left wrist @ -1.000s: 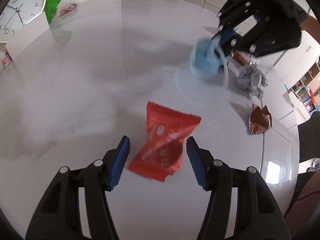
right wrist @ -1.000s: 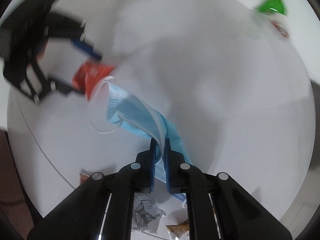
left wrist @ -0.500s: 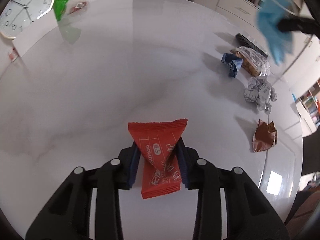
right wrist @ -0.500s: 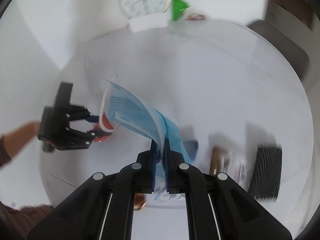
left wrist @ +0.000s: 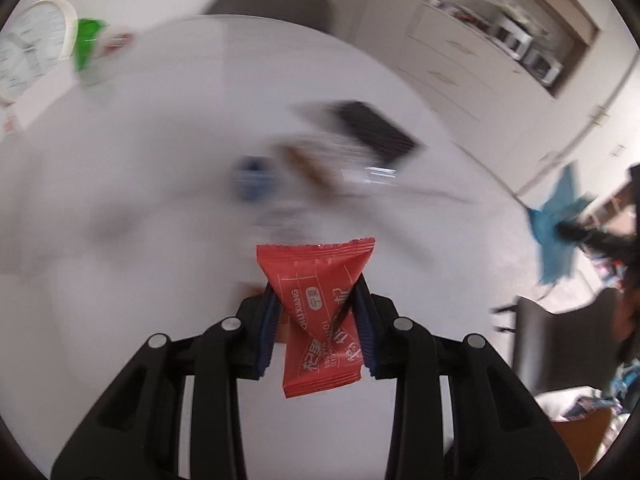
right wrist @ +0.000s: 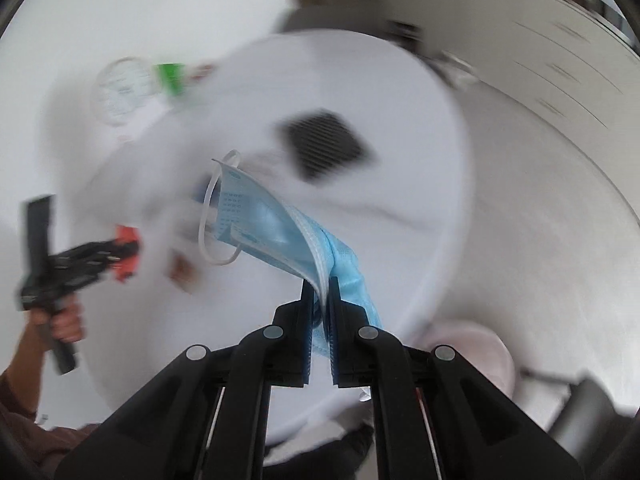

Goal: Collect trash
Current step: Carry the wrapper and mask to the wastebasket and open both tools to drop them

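My left gripper (left wrist: pixel 318 312) is shut on a red snack wrapper (left wrist: pixel 320 312) and holds it above the round white table (left wrist: pixel 140 220). My right gripper (right wrist: pixel 320 296) is shut on a blue face mask (right wrist: pixel 276 232), which hangs off its fingers above the table's right edge. The mask also shows in the left wrist view (left wrist: pixel 556 224) at the far right, off the table. The left gripper with the red wrapper (right wrist: pixel 126 252) shows at the left of the right wrist view.
Blurred trash lies on the table: a blue wrapper (left wrist: pixel 250 174), a brown clear packet (left wrist: pixel 316 164) and a black mesh item (left wrist: pixel 376 132). A green wrapper (left wrist: pixel 86 46) and a clock (left wrist: pixel 28 48) stand at the far left. A pale round bin (right wrist: pixel 476 356) sits below the table edge.
My left gripper closed on the red wrapper and lifted it off the table. My right gripper carried the mask to the right, past the table's edge.
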{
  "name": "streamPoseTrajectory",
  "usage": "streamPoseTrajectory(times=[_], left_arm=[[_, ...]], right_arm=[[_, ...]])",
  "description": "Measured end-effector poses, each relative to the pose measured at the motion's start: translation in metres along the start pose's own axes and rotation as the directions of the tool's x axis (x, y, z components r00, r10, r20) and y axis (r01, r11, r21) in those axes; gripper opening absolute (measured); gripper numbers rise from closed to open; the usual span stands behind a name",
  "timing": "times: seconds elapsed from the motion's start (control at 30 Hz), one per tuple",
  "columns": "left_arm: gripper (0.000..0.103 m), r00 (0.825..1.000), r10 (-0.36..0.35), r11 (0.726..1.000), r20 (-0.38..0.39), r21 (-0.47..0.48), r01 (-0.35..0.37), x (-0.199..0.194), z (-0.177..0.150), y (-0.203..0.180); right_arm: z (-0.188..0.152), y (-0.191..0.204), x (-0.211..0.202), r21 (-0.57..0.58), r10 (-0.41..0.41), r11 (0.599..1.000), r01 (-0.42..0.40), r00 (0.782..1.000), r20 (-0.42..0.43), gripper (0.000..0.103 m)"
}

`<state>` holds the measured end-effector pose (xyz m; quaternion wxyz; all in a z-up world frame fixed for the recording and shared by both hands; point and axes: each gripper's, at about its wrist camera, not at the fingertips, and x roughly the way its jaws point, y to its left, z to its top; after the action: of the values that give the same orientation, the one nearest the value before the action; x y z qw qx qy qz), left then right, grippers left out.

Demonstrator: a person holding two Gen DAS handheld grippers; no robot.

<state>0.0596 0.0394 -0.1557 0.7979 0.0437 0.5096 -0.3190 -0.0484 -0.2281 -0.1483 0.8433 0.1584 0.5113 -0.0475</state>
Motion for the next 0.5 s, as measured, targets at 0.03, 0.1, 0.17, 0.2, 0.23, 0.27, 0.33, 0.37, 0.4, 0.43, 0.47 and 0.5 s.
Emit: streamPoseTrajectory(times=[0.03, 0.1, 0.17, 0.2, 0.23, 0.27, 0.33, 0.37, 0.4, 0.43, 0.47, 0.5], left_arm=[[0.034, 0.999, -0.031, 0.999, -0.014, 0.009, 0.031, 0.005, 0.000, -0.021], [0.034, 0.994, -0.098, 0.994, -0.055, 0.045, 0.101, 0.018, 0.000, -0.068], [0.034, 0.987, -0.140, 0.985, -0.075, 0.094, 0.147, 0.031, -0.001, -0.116], [0.034, 0.983, -0.158, 0.979, -0.089, 0.116, 0.168, 0.037, -0.002, -0.136], [0.034, 0.981, -0.166, 0.975, -0.101, 0.136, 0.178, 0.043, -0.002, -0.154], [0.034, 0.978, -0.171, 0.968, -0.120, 0.167, 0.189, 0.051, -0.004, -0.177], [0.034, 0.974, -0.168, 0.958, -0.151, 0.210, 0.197, 0.066, -0.007, -0.213], [0.034, 0.970, -0.174, 0.951, -0.171, 0.225, 0.210, 0.074, -0.009, -0.228], [0.034, 0.964, -0.186, 0.945, -0.190, 0.234, 0.228, 0.082, -0.010, -0.243], [0.034, 0.960, -0.190, 0.941, -0.205, 0.239, 0.237, 0.089, -0.013, -0.255], [0.035, 0.953, -0.197, 0.932, -0.230, 0.257, 0.255, 0.100, -0.017, -0.271], [0.035, 0.950, -0.195, 0.926, -0.245, 0.272, 0.261, 0.108, -0.019, -0.280]], right_arm=[[-0.011, -0.017, 0.001, 0.029, -0.029, 0.999, 0.029, 1.000, -0.011, 0.008], [-0.037, -0.052, 0.006, 0.096, -0.077, 0.992, 0.082, 0.996, -0.050, 0.008], [-0.059, -0.082, 0.015, 0.142, -0.124, 0.980, 0.137, 0.988, -0.091, 0.008], [-0.071, -0.098, 0.024, 0.171, -0.141, 0.972, 0.159, 0.983, -0.115, 0.008], [-0.079, -0.110, 0.032, 0.198, -0.140, 0.966, 0.164, 0.982, -0.126, 0.008], [-0.085, -0.121, 0.041, 0.227, -0.128, 0.961, 0.156, 0.983, -0.134, 0.008], [-0.099, -0.143, 0.058, 0.274, -0.121, 0.948, 0.164, 0.979, -0.165, 0.013], [-0.106, -0.152, 0.067, 0.284, -0.125, 0.943, 0.174, 0.975, -0.182, 0.018], [-0.112, -0.157, 0.069, 0.285, -0.127, 0.942, 0.180, 0.972, -0.197, 0.029], [-0.118, -0.160, 0.072, 0.289, -0.126, 0.940, 0.183, 0.971, -0.206, 0.036], [-0.119, -0.162, 0.076, 0.296, -0.121, 0.938, 0.181, 0.970, -0.209, 0.052], [-0.124, -0.167, 0.073, 0.304, -0.116, 0.935, 0.181, 0.969, -0.220, 0.058]])
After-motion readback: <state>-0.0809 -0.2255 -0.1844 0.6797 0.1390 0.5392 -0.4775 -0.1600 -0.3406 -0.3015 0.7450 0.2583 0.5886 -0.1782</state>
